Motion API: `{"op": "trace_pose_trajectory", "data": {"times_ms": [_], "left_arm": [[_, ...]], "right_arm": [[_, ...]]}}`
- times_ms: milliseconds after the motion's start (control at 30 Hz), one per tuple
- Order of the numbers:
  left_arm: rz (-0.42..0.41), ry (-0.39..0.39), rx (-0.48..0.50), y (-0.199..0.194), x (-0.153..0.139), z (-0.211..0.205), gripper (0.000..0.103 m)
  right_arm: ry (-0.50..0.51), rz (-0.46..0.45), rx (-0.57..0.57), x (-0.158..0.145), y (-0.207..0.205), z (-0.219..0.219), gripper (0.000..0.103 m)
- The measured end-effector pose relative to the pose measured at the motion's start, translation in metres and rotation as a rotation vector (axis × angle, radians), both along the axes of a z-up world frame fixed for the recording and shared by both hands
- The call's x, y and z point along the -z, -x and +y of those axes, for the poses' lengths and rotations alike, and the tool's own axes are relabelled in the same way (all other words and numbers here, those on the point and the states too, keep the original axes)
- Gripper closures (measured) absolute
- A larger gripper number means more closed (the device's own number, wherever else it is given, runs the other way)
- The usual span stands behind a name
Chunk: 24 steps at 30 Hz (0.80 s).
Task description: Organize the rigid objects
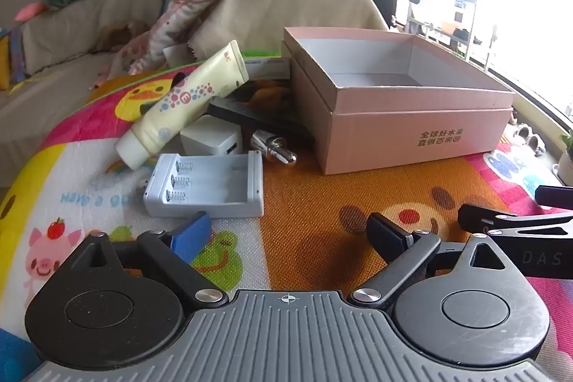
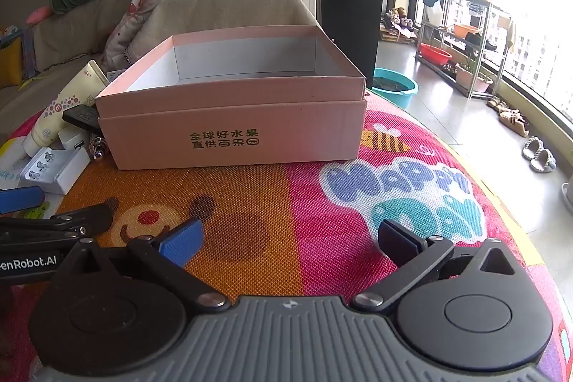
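- Hovering at the frame bottom, the left gripper (image 1: 290, 231) has its jaws spread apart, empty; the right gripper (image 2: 290, 238) likewise.
- Crowding centre-left, the battery charger (image 1: 207, 185), cream tube (image 1: 186, 102) and white adapter (image 1: 211, 138) touch; grabbing one may drag the others.
- The pink box (image 1: 412, 117), centre-right, looks empty; it could slide if bumped.

The pink box (image 2: 236, 127) carries green print on its front, "全球好水果 直供百果园". The play mat (image 2: 358, 203) reads "HAPPY DAY" at right. The left gripper's arm (image 2: 32, 260), lower left, shows "enRobot.AI". The cream tube (image 1: 186, 102) bears an "E".
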<state>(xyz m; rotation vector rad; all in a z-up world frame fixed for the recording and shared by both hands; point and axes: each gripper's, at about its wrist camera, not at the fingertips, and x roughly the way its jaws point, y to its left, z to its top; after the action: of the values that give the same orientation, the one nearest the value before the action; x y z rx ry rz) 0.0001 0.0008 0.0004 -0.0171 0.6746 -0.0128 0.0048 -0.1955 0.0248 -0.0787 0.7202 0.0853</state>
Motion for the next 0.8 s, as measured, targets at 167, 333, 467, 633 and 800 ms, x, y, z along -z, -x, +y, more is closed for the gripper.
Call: {"op": "trace_pose_trajectory", "data": {"times_ms": [167, 333, 467, 633, 800], "left_arm": [[-0.001, -0.011, 0.000, 0.0001, 0.0001, -0.0006, 0.005], [0.000, -0.010, 0.001, -0.0002, 0.0001, -0.0013, 0.006], [-0.002, -0.009, 0.000, 0.0000, 0.0001, -0.0004, 0.005], [-0.002, -0.009, 0.000, 0.0001, 0.0001, -0.0004, 0.006], [-0.002, -0.008, 0.000, 0.0001, 0.0001, -0.0003, 0.006]], "right_arm": [[0.001, 0.001, 0.000, 0.0001, 0.0000, 0.0001, 0.000], [0.000, 0.000, 0.000, 0.0000, -0.0002, 0.0002, 0.000], [0.000, 0.000, 0.000, 0.0001, -0.0001, 0.0001, 0.000], [0.000, 0.000, 0.000, 0.0001, -0.0002, 0.0002, 0.000], [0.000, 0.000, 0.000, 0.0002, -0.0002, 0.0001, 0.000]]}}
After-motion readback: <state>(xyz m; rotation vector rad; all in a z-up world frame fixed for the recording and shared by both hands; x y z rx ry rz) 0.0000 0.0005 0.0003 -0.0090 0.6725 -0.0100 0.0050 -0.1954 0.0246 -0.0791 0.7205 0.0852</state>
